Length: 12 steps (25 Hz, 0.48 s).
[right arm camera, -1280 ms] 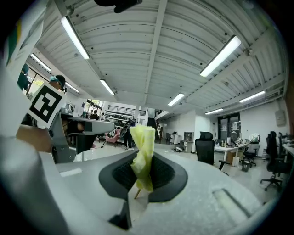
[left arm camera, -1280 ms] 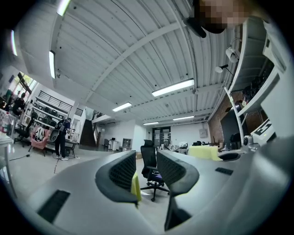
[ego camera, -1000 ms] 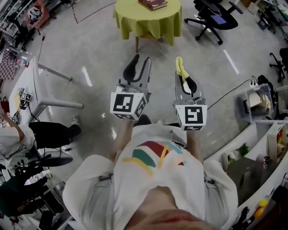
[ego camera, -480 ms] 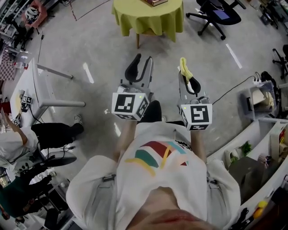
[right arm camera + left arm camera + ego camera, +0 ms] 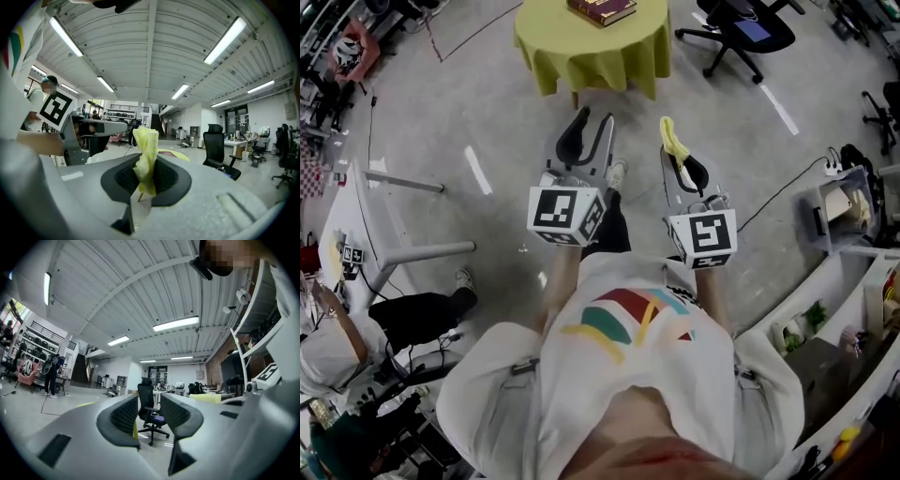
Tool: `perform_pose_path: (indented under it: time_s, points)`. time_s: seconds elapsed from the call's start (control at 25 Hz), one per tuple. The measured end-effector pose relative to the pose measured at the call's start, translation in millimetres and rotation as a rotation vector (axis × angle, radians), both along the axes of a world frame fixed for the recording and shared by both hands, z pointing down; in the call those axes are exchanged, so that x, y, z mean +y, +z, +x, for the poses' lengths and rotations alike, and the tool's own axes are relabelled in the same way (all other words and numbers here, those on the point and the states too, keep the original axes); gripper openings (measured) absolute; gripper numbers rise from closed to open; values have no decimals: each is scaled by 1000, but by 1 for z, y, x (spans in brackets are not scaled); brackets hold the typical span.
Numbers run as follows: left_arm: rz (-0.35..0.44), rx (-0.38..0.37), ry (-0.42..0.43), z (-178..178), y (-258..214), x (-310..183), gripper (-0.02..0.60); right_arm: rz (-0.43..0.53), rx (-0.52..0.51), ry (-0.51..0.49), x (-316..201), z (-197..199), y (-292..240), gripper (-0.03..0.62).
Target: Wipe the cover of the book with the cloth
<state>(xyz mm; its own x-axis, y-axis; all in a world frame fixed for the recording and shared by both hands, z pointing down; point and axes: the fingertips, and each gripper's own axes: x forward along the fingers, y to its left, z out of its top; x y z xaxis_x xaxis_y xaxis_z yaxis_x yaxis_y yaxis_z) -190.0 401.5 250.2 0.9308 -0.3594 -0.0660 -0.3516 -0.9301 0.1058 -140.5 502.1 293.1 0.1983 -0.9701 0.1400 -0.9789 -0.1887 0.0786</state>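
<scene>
A dark red book (image 5: 602,9) lies on a round table with a yellow-green cover (image 5: 581,47) at the top of the head view. My left gripper (image 5: 592,124) is held out over the floor, short of the table. It stands open (image 5: 149,414), its jaws have just opened a little further, and nothing is between them. My right gripper (image 5: 677,148) is beside it, shut on a yellow cloth (image 5: 673,139). In the right gripper view the cloth (image 5: 146,154) stands up as a crumpled strip from between the pads.
Black office chairs (image 5: 739,33) stand right of the table. A white desk (image 5: 370,202) and seated people (image 5: 412,314) are at the left. A storage box (image 5: 832,211), a floor cable and shelves line the right side. Bare concrete floor lies between me and the table.
The table and book have slid lower and further into the head view as I step toward them. Both grippers have moved forward together, and the cloth stays in the right one.
</scene>
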Motion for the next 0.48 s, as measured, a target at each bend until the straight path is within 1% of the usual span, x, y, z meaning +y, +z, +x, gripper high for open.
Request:
perform_pose_path:
  time_s: [0.12, 0.24, 0.32, 0.48]
  points:
    - [-8, -3, 27, 39, 5, -38, 137, -12, 15, 18, -36, 33, 1, 31]
    - [-30, -12, 54, 75, 7, -81, 138, -46, 0, 43, -79, 69, 7, 30]
    - [-46, -18, 73, 101, 8, -115, 140, -68, -10, 50, -113, 90, 7, 30]
    - [-81, -28, 107, 156, 8, -188, 142, -93, 6, 52, -183, 131, -3, 31]
